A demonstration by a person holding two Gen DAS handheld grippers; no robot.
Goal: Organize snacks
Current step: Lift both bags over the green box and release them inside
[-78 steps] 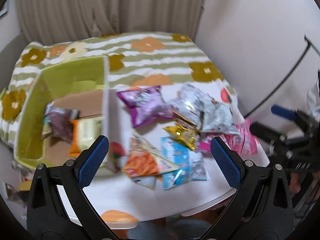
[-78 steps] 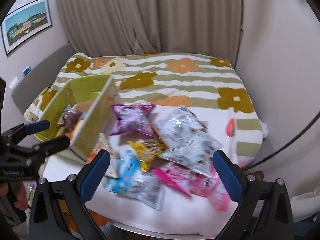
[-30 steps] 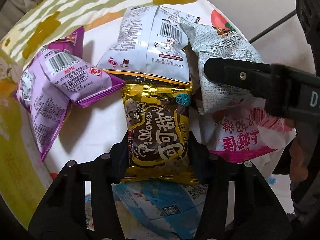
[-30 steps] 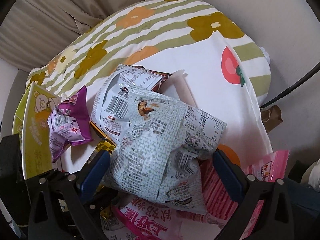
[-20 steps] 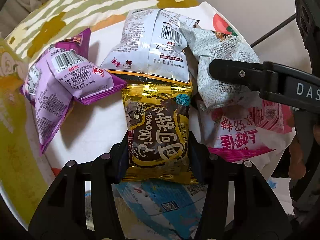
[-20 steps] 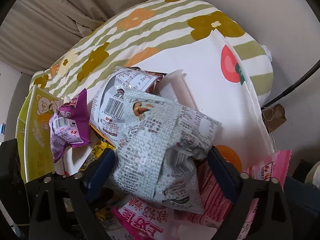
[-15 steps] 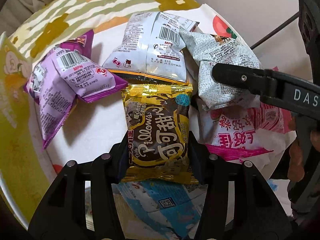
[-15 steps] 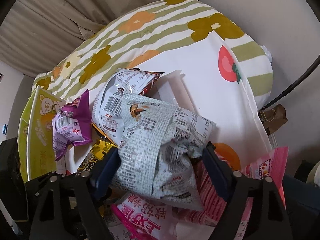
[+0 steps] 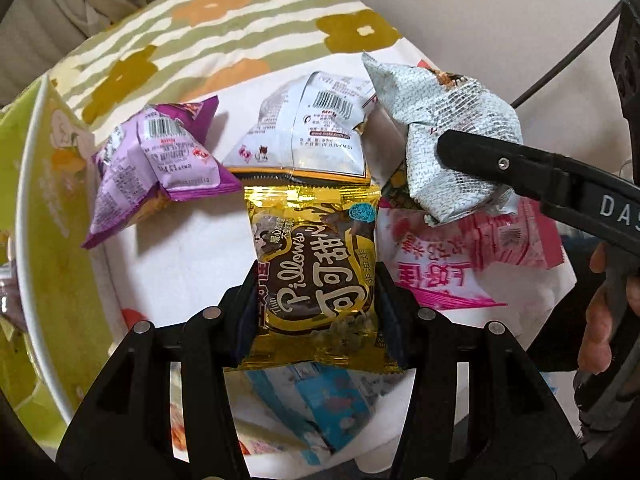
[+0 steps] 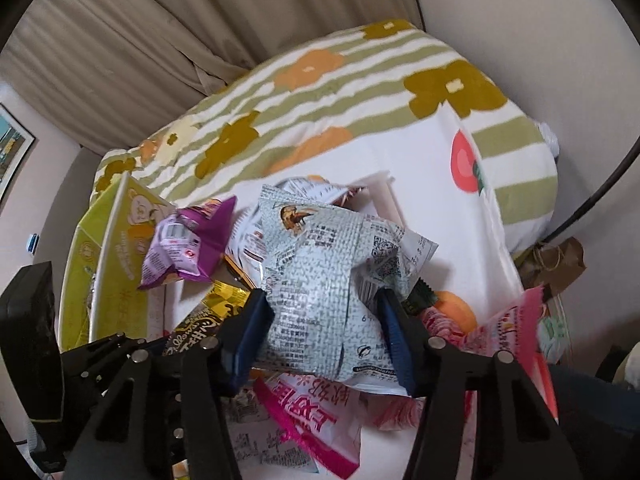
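Gold Pillows packet (image 9: 316, 268) is pinched across its width by the left gripper (image 9: 316, 312), jaws pressed onto both side edges; it is held just above the blue packet (image 9: 320, 400) on the white surface (image 9: 180, 264). Grey printed packet (image 10: 324, 292) is pinched by the right gripper (image 10: 326, 340), whose jaws have just been closing on it, the film visibly crumpled between the pads. Both are judged light, air-filled, soft and slippery; the contents are likely brittle. The grip is best kept on the lower body, near a seam, with light squeeze. The green box (image 9: 48, 240) is seen at left, likely the drop spot.
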